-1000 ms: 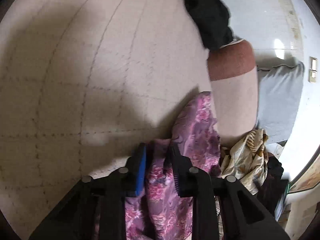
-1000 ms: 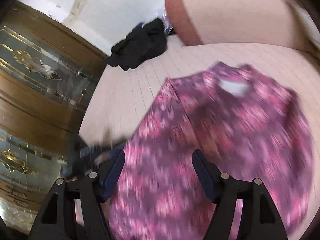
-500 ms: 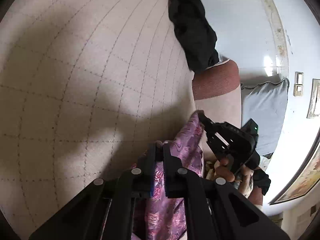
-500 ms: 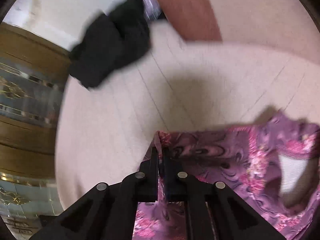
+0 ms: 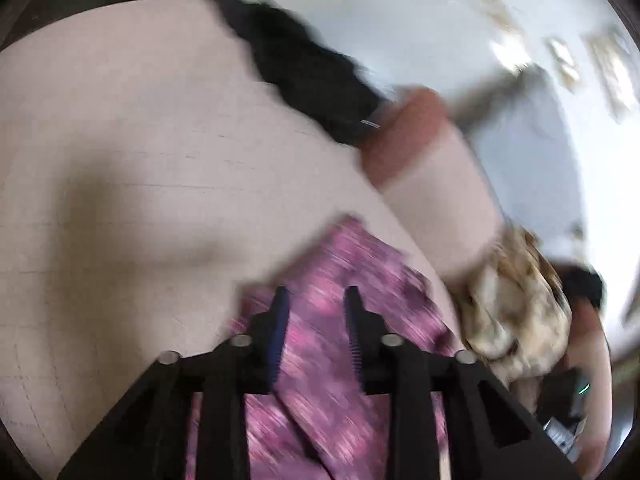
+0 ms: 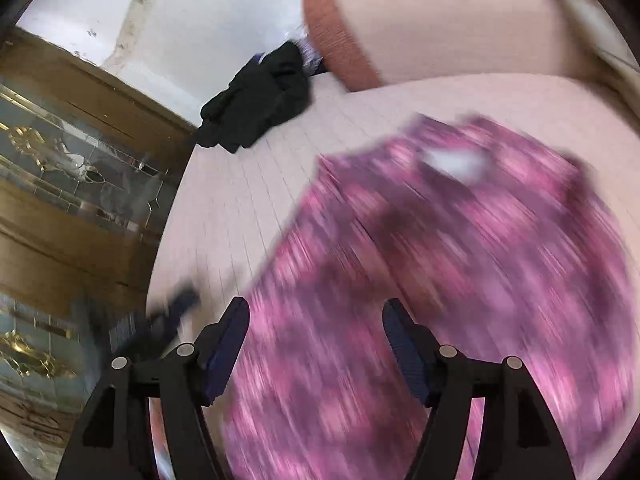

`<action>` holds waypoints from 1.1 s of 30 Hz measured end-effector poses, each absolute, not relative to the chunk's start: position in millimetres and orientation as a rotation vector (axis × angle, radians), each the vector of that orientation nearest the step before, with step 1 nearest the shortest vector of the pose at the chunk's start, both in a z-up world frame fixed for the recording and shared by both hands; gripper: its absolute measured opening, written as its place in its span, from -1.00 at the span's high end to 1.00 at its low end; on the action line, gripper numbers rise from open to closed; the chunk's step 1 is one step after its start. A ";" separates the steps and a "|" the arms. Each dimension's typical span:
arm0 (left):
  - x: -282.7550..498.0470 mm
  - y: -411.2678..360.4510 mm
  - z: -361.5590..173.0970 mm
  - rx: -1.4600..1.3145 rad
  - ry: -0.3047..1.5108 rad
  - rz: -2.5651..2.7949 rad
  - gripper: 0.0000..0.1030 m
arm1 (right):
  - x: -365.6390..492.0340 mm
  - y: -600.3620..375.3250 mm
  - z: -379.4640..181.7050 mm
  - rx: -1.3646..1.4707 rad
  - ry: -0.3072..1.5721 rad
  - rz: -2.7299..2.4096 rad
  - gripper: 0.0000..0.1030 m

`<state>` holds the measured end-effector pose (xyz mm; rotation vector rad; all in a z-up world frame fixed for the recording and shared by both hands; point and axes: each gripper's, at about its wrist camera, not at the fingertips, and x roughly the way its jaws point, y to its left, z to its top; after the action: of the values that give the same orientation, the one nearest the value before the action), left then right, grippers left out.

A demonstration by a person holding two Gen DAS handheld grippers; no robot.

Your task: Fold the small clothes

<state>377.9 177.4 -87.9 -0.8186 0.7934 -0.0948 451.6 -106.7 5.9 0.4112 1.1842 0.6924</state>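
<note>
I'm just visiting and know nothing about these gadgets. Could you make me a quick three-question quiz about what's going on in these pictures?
1. True or false: the left gripper is clamped shut on the pink patterned garment.
2. Which colour is the bundle of cloth lying at the far edge of the quilted surface: A white, B black, C green?
3. Fill in: in the right wrist view, the right gripper stands ____ above the garment.

Key
1. False: its fingers stand apart, with the garment showing between them.
2. B: the black bundle.
3. Open.
</note>
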 end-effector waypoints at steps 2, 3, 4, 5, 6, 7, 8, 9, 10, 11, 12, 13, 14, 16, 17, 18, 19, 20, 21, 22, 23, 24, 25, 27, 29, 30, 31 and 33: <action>362.7 159.2 -67.3 -0.714 0.778 -0.128 -0.15 | 393.5 -161.1 -5.7 0.471 1.206 0.623 -0.44; 358.3 148.9 -60.0 -0.663 0.780 -0.130 -0.18 | 376.5 -176.6 -12.1 0.489 1.218 0.593 -0.44; 349.1 138.6 -53.9 -0.612 0.789 -0.133 -0.19 | 348.9 -198.3 -25.2 0.511 1.251 0.540 -0.44; 335.1 127.8 -49.7 -0.574 0.803 -0.146 -0.21 | 333.4 -206.4 -32.8 0.522 1.270 0.514 -0.38; 325.9 118.8 -48.8 -0.557 0.817 -0.161 -0.24 | 318.5 -214.7 -43.1 0.531 1.286 0.485 -0.31; 308.0 111.0 -52.3 -0.538 0.843 -0.179 -0.24 | 306.1 -222.2 -53.3 0.536 1.301 0.453 -0.12; 285.9 100.8 -57.8 -0.510 0.880 -0.195 -0.24 | 296.9 -227.0 -63.3 0.550 1.320 0.433 0.04; 268.5 95.3 -63.7 -0.489 0.909 -0.201 -0.24 | 289.7 -230.3 -70.8 0.569 1.332 0.427 0.07; 252.6 90.2 -69.4 -0.468 0.945 -0.202 -0.24 | 284.0 -231.2 -78.0 0.575 1.330 0.423 0.13; 241.7 85.3 -73.5 -0.450 0.973 -0.202 -0.24 | 282.1 -230.0 -83.1 0.562 1.323 0.416 0.36; 225.8 82.3 -77.0 -0.434 1.004 -0.195 -0.24 | 282.0 -227.8 -88.8 0.550 1.340 0.412 0.66; 210.3 82.4 -76.9 -0.430 1.016 -0.184 -0.24 | 283.3 -226.0 -92.6 0.558 1.363 0.412 0.96; 198.7 84.0 -76.3 -0.432 1.017 -0.178 -0.24 | 280.4 -226.4 -88.3 0.580 1.359 0.416 0.97; 173.0 86.3 -68.7 -0.427 1.008 -0.163 -0.24 | 269.0 -232.6 -62.4 0.597 1.279 0.446 0.97; 164.6 85.6 -65.0 -0.421 1.004 -0.153 -0.24 | 262.5 -236.3 -51.9 0.583 1.253 0.441 0.97; 157.9 85.9 -62.8 -0.415 1.000 -0.149 -0.24 | 258.4 -239.1 -45.2 0.565 1.238 0.430 0.96; 150.0 83.9 -59.1 -0.396 0.994 -0.138 -0.24 | 255.1 -241.4 -43.3 0.543 1.232 0.418 0.95; 146.4 82.6 -56.8 -0.379 0.996 -0.129 -0.25 | 251.7 -243.4 -45.6 0.517 1.244 0.399 0.77; 147.8 78.5 -55.3 -0.372 0.999 -0.126 -0.25 | 245.3 -247.6 -47.1 0.520 1.257 0.386 0.62; 144.2 76.2 -49.2 -0.371 0.993 -0.130 -0.25 | 237.3 -250.0 -45.6 0.555 1.241 0.406 0.20; 143.4 72.4 -44.5 -0.372 0.982 -0.133 -0.25 | 228.7 -256.7 -40.7 0.597 1.212 0.440 -0.29; 141.2 69.9 -38.3 -0.366 0.966 -0.135 -0.32 | 217.7 -263.4 -36.1 0.628 1.176 0.466 -0.48; 137.1 66.4 -29.0 -0.349 0.939 -0.132 -0.38 | 206.8 -269.2 -27.6 0.636 1.138 0.471 -0.67; 133.7 58.0 -18.0 -0.329 0.906 -0.123 -0.48 | 187.8 -278.8 -11.0 0.611 1.092 0.454 -0.71; 128.1 48.7 -5.0 -0.282 0.878 -0.119 -0.49 | 171.5 -285.1 5.6 0.579 1.062 0.441 -0.72; 125.3 44.1 0.6 -0.255 0.864 -0.111 -0.49 | 163.8 -287.8 14.8 0.566 1.041 0.441 -0.71; 118.9 37.9 9.1 -0.208 0.825 -0.088 -0.49 | 156.8 -289.9 24.4 0.553 1.019 0.442 -0.71; 112.0 29.3 18.9 -0.152 0.787 -0.058 -0.51 | 145.0 -290.4 44.1 0.529 0.976 0.437 -0.72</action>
<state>112.0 29.3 18.9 -0.1521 0.7868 -0.0580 145.0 -290.4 44.1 0.5292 0.9764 0.4370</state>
